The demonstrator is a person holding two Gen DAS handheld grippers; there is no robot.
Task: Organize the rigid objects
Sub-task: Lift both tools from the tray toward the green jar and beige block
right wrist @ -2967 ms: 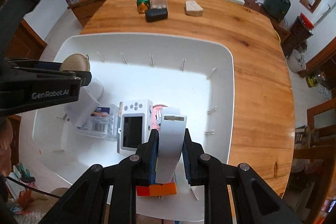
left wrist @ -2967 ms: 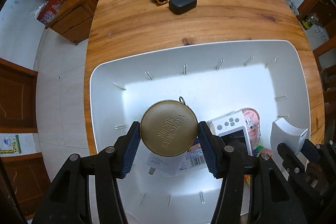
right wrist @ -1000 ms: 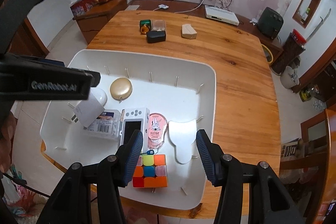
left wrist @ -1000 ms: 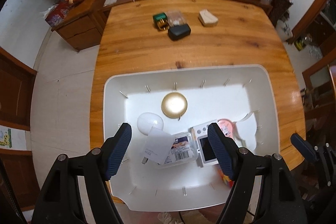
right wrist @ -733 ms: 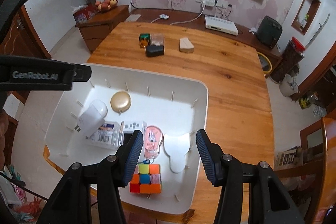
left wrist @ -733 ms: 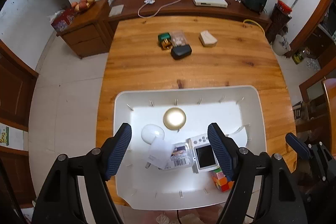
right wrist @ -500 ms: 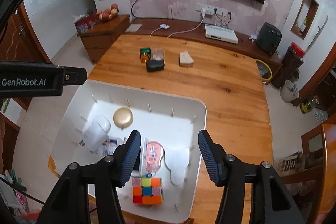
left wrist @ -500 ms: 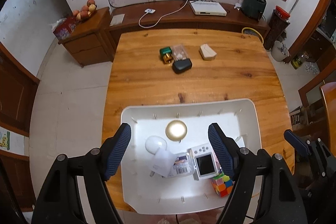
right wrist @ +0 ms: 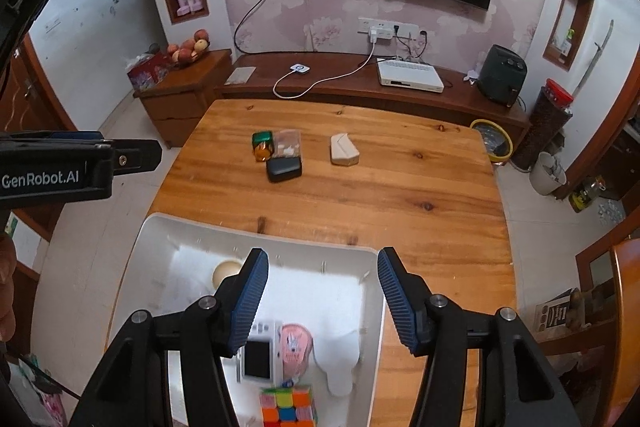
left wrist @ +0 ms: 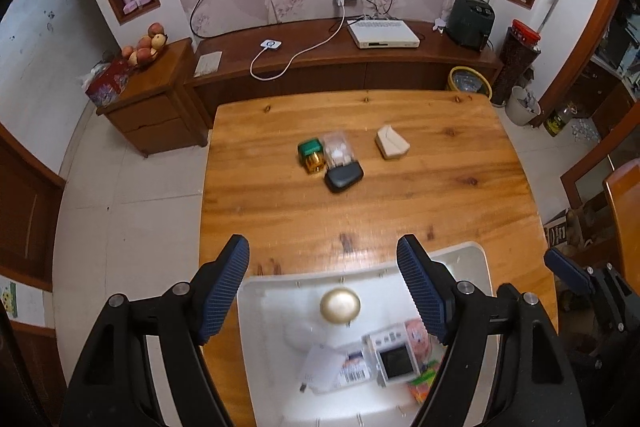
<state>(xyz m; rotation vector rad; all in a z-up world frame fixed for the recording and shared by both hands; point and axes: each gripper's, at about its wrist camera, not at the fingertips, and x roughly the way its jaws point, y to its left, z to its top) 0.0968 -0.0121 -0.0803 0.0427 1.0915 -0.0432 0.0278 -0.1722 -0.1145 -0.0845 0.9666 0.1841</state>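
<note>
While both tools hang empty above the white bin (left wrist: 476, 259), the left tool (left wrist: 322, 281) and right tool (right wrist: 320, 291) with jaws spread, four pieces wait well ahead of them on the glossy wooden worktop (left wrist: 420, 203). The smooth black case (left wrist: 343, 177) touches the clear box (left wrist: 338, 151) and green-gold bottle (left wrist: 311, 155); grabbing one could knock its neighbours. The beige wedge (left wrist: 391, 143) lies apart.

Bin (left wrist: 478, 259) at tabletop's (left wrist: 440, 211) near edge. In the bin: round tin (left wrist: 340, 305) toward far wall, handheld console (left wrist: 394, 357) nearer, cube (right wrist: 288, 407) by near wall. Toward tabletop's far edge: black case (left wrist: 344, 178), bottle (left wrist: 311, 155) and clear box (left wrist: 339, 151) clustered; wedge-shaped block (left wrist: 392, 143) to their right.
</note>
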